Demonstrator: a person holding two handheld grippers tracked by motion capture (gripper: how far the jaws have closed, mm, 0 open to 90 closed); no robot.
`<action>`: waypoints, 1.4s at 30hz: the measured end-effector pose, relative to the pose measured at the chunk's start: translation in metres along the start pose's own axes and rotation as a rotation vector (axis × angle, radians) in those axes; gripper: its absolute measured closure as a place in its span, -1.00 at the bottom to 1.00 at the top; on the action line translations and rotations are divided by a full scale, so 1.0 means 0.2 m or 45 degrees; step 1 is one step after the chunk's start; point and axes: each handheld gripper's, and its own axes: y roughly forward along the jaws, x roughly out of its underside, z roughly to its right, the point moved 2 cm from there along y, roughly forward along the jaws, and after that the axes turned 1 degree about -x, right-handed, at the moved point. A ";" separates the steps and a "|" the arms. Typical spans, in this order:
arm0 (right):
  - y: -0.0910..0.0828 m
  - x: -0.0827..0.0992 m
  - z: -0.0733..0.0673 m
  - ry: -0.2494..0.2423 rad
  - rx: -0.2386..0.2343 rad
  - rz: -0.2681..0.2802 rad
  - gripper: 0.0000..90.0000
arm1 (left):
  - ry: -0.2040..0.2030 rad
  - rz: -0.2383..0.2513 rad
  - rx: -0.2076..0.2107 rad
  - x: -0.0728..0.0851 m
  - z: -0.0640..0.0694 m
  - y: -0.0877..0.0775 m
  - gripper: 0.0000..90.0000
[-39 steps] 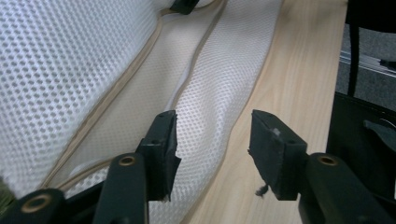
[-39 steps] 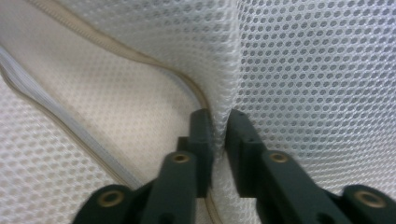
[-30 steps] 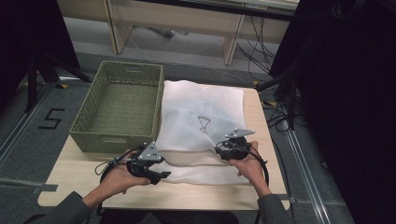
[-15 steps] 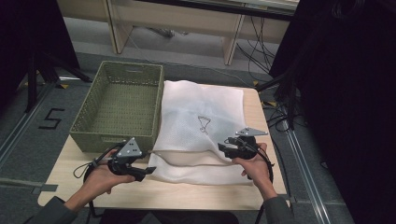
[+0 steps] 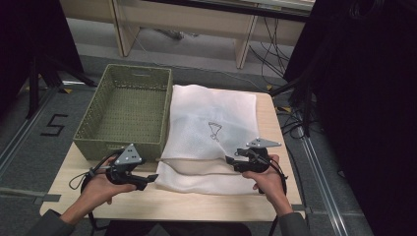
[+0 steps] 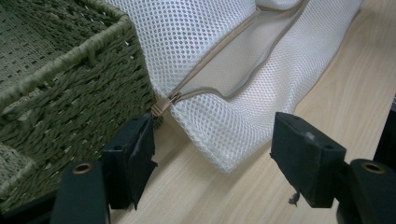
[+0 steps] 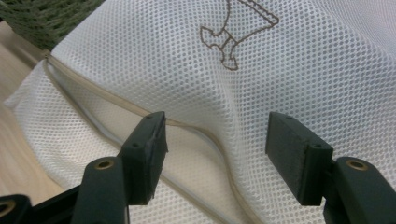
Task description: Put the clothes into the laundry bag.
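Observation:
A white mesh bag lies flat on the wooden table, its beige zipper partly undone along the near edge. My left gripper lies at the bag's near left corner and has just been opening. In the left gripper view its open jaws frame that corner and the zipper pull without touching them. My right gripper hovers over the bag's near right part. It too has just been opening, with mesh below the pads and nothing pinched.
A green woven basket stands empty at the left, its side against the bag. A brown emblem marks the bag's middle. The table's near edge runs just behind both hands. Cables and dark stands lie on the floor at the right.
My left gripper has drawn back to the left, off the bag's near edge to its corner. The jaws of both grippers stand wider. The right hand has stayed in place.

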 end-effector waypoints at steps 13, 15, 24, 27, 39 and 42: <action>-0.02 0.04 -0.06 -0.015 -0.054 0.011 -0.17 | -0.057 0.036 -0.021 0.02 -0.02 -0.03 -0.45; -0.03 0.05 -0.08 0.011 -0.059 -0.003 -0.17 | -0.073 0.049 -0.020 0.03 -0.02 -0.03 -0.45; -0.06 0.09 -0.12 0.009 -0.078 0.007 -0.18 | -0.100 0.074 -0.005 0.05 -0.01 -0.05 -0.52; -0.07 0.10 -0.13 -0.013 -0.086 0.022 -0.19 | -0.108 0.076 -0.010 0.05 -0.01 -0.05 -0.55; -0.13 0.17 -0.19 0.028 -0.114 0.024 -0.21 | -0.123 0.098 0.010 0.06 0.00 -0.07 -0.67; -0.14 0.18 -0.19 0.002 -0.112 0.024 -0.21 | -0.128 0.094 0.002 0.07 0.00 -0.07 -0.67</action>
